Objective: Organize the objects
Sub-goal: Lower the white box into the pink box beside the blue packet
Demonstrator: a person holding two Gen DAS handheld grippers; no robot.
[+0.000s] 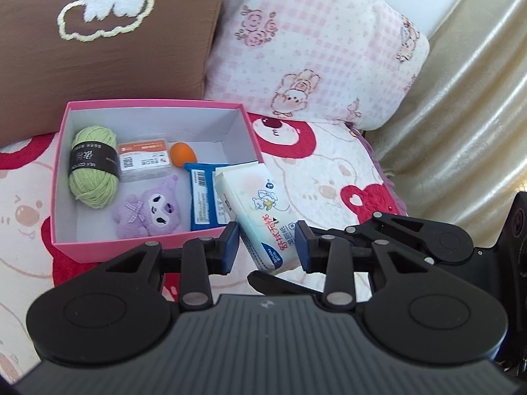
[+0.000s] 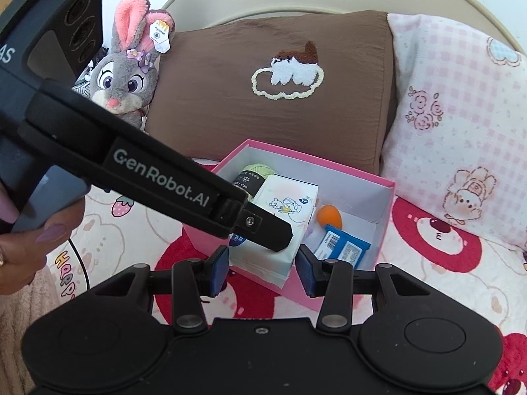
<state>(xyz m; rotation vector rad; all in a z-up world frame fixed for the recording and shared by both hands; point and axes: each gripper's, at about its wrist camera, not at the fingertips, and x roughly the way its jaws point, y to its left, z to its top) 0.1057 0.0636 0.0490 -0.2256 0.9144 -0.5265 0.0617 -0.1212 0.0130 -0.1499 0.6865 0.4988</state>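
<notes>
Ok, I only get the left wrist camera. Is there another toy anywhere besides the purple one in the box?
Observer: Yes, a grey bunny plush with pink ears sits to the left of the brown pillow.
Operator: Does it have a tag?
Observer: Yes, a paper tag hangs from one ear.
Operator: Can you see a person?
Observer: Only a hand with painted nails, wrapped round a grey handle at the left edge.
</notes>
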